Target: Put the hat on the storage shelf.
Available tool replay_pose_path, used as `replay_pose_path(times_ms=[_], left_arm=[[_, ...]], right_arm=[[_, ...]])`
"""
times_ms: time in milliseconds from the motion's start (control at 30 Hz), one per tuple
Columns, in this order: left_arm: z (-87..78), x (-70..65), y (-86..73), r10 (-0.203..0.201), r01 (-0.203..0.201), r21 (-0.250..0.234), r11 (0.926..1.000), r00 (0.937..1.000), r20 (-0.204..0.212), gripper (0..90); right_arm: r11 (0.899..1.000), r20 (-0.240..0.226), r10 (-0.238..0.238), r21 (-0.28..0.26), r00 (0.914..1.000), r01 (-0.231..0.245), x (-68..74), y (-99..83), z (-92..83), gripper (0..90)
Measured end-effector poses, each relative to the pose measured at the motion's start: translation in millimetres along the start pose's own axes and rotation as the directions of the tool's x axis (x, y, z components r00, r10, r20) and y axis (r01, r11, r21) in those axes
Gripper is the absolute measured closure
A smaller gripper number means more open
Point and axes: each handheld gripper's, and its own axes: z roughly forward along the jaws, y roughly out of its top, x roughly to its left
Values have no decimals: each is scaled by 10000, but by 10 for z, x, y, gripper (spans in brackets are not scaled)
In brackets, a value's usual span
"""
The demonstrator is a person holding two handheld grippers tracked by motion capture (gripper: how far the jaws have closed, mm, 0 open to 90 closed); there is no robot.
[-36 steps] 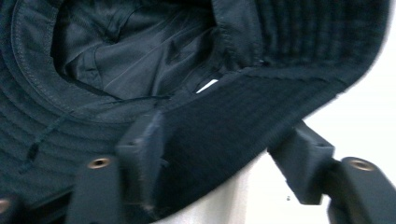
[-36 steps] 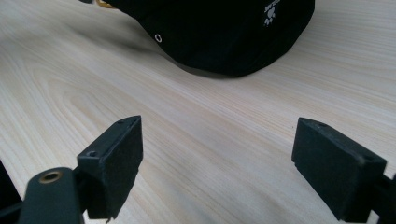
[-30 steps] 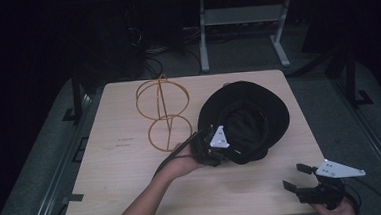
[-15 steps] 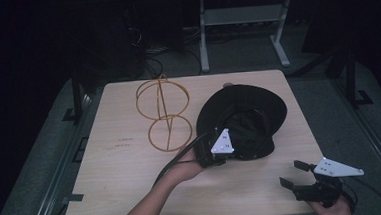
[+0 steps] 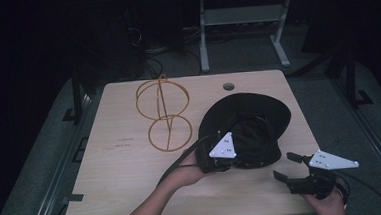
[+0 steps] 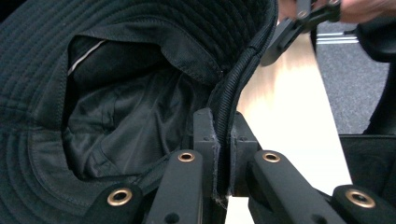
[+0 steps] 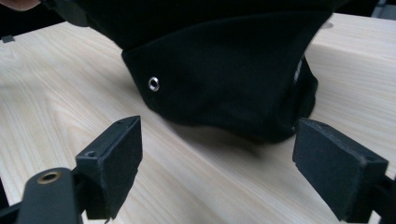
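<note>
The left gripper [image 5: 228, 161] now has its jaws closed on the brim of the black hat [image 5: 259, 116]; a sec ago they were still open at the hat's edge. In the left gripper view the brim edge sits pinched between the two pads. The near side of the hat is lifted a bit vs. before, so the inside shows more in the centre-right of the high view. The right gripper [image 5: 286, 167], lower right, sits slightly higher in the frame and closer to the hat.
</note>
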Motion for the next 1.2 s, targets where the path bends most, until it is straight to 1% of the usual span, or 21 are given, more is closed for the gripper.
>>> replay_pose_path(times_ms=[33,133,200,300,333,433,467,500,533,567,600,667,733,800,933,1033,1067,1100,1133,1167,1200], left_arm=[[-11,-18,19,6,-5,-96,10000,10000,80,848],[-23,-40,45,71,-68,-161,9998,9997,218,849],[-30,-50,55,26,-17,-265,9996,9995,316,849],[-38,-53,67,50,-37,-328,9995,9992,404,849],[-41,-56,83,61,-43,-393,9992,9989,466,849],[-34,-63,91,104,-87,-361,9993,9989,466,850],[-24,-62,91,150,-133,-338,9993,9985,517,850],[-22,-61,90,134,-117,-335,9994,9985,530,850],[-21,-60,88,133,-115,-339,9994,9985,532,850],[-21,-60,88,133,-115,-339,9994,9985,532,850],[-21,-56,86,130,-114,-313,9994,9985,535,850],[-13,-50,70,53,-39,-259,9997,9984,559,849],[-7,-47,55,34,-22,-205,9998,9984,565,849],[-11,-45,41,22,-12,-207,9998,9987,516,848],[-27,-49,30,14,-5,-199,9998,9990,455,844],[-50,-50,21,-17,27,-239,9997,9992,403,819],[-67,-48,13,-46,54,-260,9996,9995,310,803],[-67,-48,13,-46,54,-260,9996,9995,310,781],[-81,-46,7,-69,74,-223,9997,9997,225,781],[-105,-41,-5,-140,143,-191,9997,9998,149,732],[-115,-39,-10,-146,147,-184,9997,9998,96,702]], right_arm=[[10000,-52,-51,-44,10000,51,-2,8,11,154],[9999,-191,28,-100,9998,-30,-14,22,47,153],[9999,-136,-90,-142,9999,88,-34,35,63,151],[9994,-200,-84,-352,9998,77,-73,57,81,152],[9994,-191,-52,-333,9998,45,-92,59,106,152],[9997,-242,32,-222,9997,-38,-124,58,153,162],[9995,-464,-42,-303,9989,28,-149,58,195,267],[9994,-520,-94,-329,9986,77,-147,58,206,294],[9995,-504,-166,-289,9986,152,-141,60,219,349],[9995,-504,-166,-289,9986,152,-141,60,219,349],[9993,-510,-343,-193,9981,333,-131,60,235,504],[9985,-475,-515,-229,9975,504,-122,61,243,610],[9988,-450,-479,-136,9978,474,-115,58,246,677],[9985,-330,-549,-104,9979,545,-109,48,229,793],[9981,-283,-597,-160,9978,593,-97,38,198,837],[9979,-282,-612,-245,9977,605,-90,39,188,842],[9978,-254,-605,-291,9978,597,-82,45,175,846],[9978,-254,-605,-291,9978,597,-82,45,175,846],[9978,-244,-603,-302,9979,595,-79,49,168,847],[9978,-226,-546,-385,9983,537,-80,54,151,848],[9980,-198,-508,-389,9985,500,-79,56,143,848]])
